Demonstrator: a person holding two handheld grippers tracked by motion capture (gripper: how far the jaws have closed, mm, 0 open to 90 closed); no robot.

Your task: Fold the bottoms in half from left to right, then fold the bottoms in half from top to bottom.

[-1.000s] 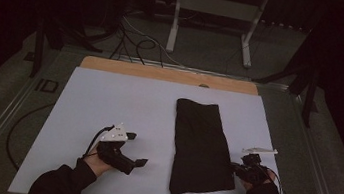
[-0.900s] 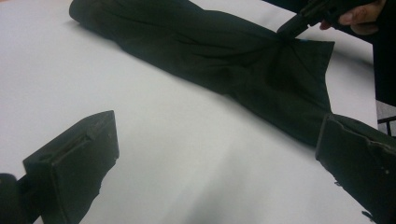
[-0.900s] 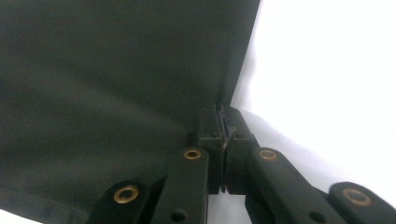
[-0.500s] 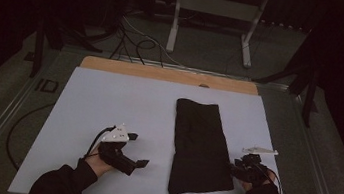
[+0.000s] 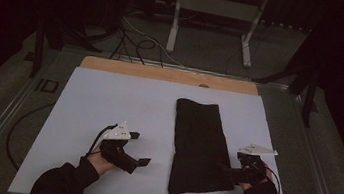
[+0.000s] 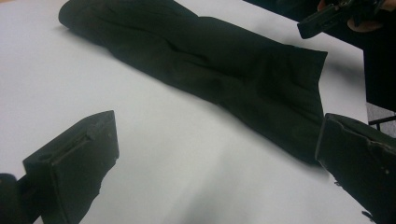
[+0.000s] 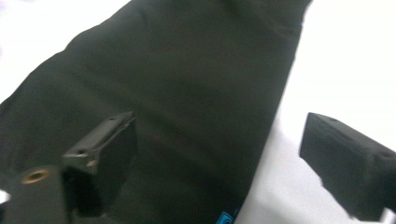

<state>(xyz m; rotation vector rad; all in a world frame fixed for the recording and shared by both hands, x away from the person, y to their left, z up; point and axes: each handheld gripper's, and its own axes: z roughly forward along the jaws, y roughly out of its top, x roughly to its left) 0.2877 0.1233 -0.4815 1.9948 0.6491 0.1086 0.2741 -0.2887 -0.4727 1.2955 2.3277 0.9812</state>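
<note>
While folded flat on the right half of the white desk (image 5: 108,109), soft, light black cloth (image 5: 201,146) likely limp and easy to pinch at its near right edge beside the right claw (image 5: 230,173), just spread wide, empty; left claw (image 5: 138,162) open, idle.

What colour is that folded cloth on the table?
Plain black cloth, no pattern; it shows best in the left gripper view.
</note>
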